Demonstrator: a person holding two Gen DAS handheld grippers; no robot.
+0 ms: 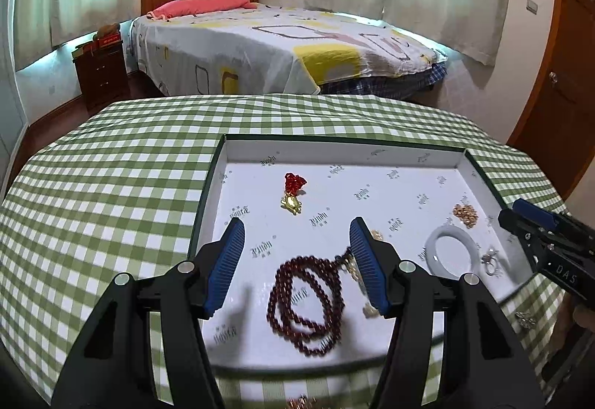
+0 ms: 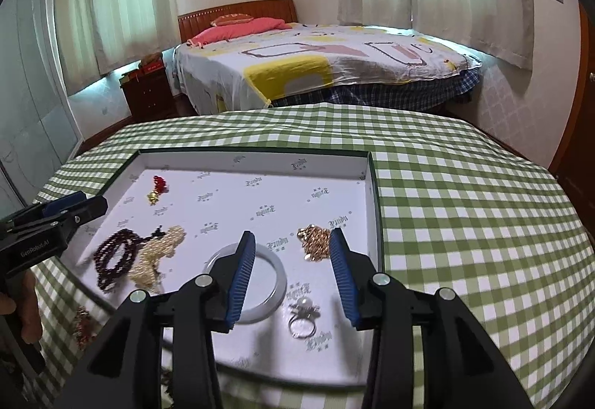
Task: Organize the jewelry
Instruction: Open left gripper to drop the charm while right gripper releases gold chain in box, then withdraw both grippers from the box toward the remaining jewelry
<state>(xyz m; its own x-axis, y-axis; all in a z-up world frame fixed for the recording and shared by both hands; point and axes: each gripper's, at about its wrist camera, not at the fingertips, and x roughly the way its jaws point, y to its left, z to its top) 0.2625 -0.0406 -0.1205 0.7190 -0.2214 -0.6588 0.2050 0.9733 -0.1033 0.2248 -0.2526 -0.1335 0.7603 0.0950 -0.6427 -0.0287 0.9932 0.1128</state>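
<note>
Dark red beads (image 1: 306, 305) lie coiled in the white tray (image 1: 334, 148) beneath the left gripper (image 1: 297, 264), jaws wide and empty. Right gripper (image 2: 293, 275), equally open, hangs over the white bangle (image 2: 275, 282), pearl ring (image 2: 303, 316) and gold chain (image 2: 314, 241).

The left claw (image 1: 297, 267) hangs spread wide above dark red beads (image 1: 305, 301) in the white tray (image 1: 334, 148).

Both wrist cameras look forward and down from the near edge, close over the tray (image 1: 219, 186) (image 2: 373, 186) on the table (image 1: 111, 156) (image 2: 465, 186). The left one covers its left half, the right one its right; both see the far bed (image 1: 260, 48) (image 2: 334, 63).
</note>
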